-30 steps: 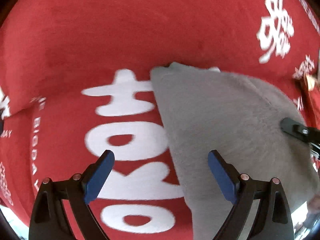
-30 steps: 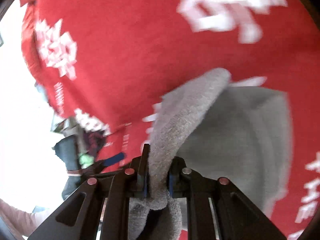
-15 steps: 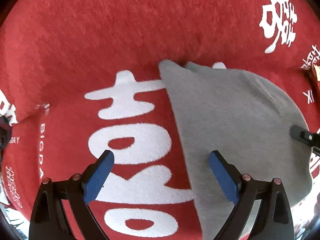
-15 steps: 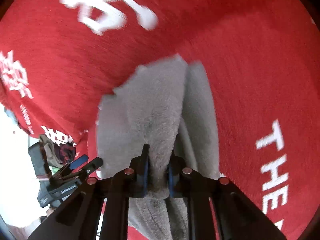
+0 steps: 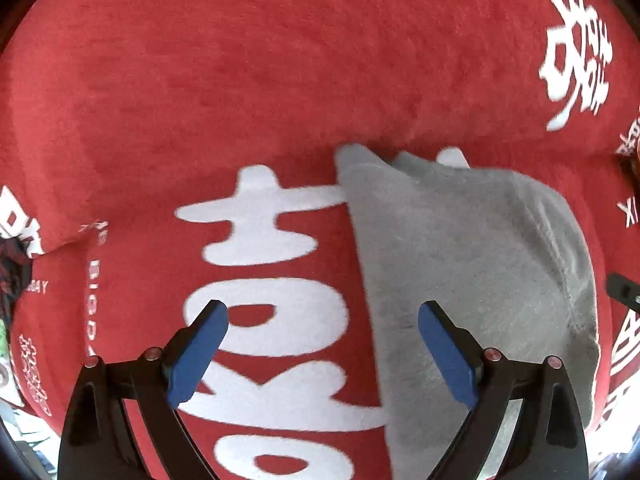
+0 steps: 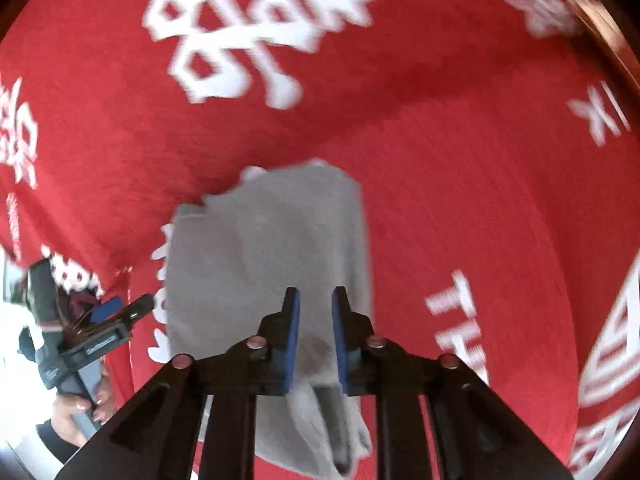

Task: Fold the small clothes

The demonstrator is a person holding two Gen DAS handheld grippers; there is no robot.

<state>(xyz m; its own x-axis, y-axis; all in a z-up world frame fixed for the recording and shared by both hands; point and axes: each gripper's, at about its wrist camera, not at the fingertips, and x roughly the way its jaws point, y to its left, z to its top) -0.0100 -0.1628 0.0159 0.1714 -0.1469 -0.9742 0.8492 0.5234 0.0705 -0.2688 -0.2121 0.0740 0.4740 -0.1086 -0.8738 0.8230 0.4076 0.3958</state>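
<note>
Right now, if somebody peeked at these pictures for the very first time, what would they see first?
Probably the bright red cloth with big white letters, which fills both views. Next, the soft gray garment lying folded on it, right of middle in the left view. Last, the blue-padded right gripper, slightly open just above the garment, and the left gripper, wide open at its edge.

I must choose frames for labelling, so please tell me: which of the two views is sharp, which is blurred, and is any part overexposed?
Left wrist view: sharp on the grey cloth and the red printed blanket, with strong fisheye bending. Right wrist view: motion blur smears the white lettering and the cloth's lower edge, and the lower left corner is washed out to white.
</note>
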